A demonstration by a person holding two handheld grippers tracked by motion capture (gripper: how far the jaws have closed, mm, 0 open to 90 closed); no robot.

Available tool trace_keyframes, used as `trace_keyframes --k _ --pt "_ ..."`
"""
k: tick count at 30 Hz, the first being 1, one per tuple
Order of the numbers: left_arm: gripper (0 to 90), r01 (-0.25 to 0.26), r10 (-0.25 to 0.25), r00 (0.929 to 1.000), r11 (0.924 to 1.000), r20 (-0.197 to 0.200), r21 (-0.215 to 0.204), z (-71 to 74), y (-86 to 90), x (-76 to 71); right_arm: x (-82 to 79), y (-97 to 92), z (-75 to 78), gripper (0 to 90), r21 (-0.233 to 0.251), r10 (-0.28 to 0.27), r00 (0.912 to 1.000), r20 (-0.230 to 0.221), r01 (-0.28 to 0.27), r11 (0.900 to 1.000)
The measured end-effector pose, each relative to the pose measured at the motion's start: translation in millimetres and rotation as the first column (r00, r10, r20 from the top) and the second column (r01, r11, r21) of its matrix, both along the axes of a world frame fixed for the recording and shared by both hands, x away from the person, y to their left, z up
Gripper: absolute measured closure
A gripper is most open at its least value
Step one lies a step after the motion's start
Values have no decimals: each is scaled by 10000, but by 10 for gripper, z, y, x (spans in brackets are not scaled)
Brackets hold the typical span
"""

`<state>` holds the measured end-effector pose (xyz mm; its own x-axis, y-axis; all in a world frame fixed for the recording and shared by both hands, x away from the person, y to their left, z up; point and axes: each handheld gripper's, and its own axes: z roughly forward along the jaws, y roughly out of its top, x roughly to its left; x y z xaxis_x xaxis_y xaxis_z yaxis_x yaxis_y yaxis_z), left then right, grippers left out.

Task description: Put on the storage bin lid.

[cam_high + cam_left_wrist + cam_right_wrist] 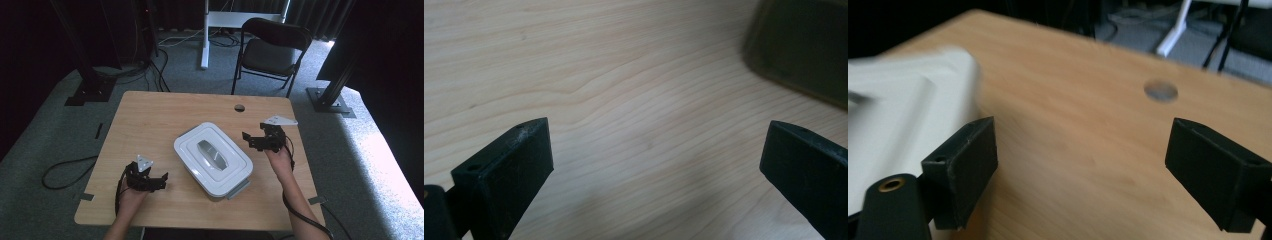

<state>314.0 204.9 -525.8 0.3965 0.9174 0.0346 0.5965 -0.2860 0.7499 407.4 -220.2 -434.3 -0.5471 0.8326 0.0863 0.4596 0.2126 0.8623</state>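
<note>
White plastic box [213, 159], lid on, sits mid-table [150, 115] btwn left gripper [159, 181] & right gripper [250, 140], both jaws agape, empty; prob. light, rigid, slick — grab by grey lid handle [212, 153].

The table [150, 120] is pale wood with a fine wavy grain and a smooth matt finish. The box [212, 159] in its middle looks like white plastic, smooth with a soft sheen, and its lid handle [212, 154] is grey and slightly glossy. Both grippers' jaws look like matt black plastic, scuffed at the edges. The floor [45, 135] is rough grey carpet.
</note>
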Motion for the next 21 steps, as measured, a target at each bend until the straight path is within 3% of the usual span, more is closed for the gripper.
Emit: trace_keyframes --k 5,10,14,21 --pt "11 -53 58 9994 9999 341 -157 58 -92 13 97 -33 -382 129 -223 123 9960 -885 -143 9997" --pt "11 -48 55 9986 9999 533 -147 102 -174 36 142 55 -639 129 -518 280 9884 -1496 -361 9980" --pt "11 -13 19 9985 9999 551 -111 102 -254 74 144 129 -744 128 -454 563 9831 -1740 -651 9968" --pt "11 203 -212 9981 9997 573 151 71 -442 128 89 187 -771 141 -244 1003 9764 -1911 -1069 9940"
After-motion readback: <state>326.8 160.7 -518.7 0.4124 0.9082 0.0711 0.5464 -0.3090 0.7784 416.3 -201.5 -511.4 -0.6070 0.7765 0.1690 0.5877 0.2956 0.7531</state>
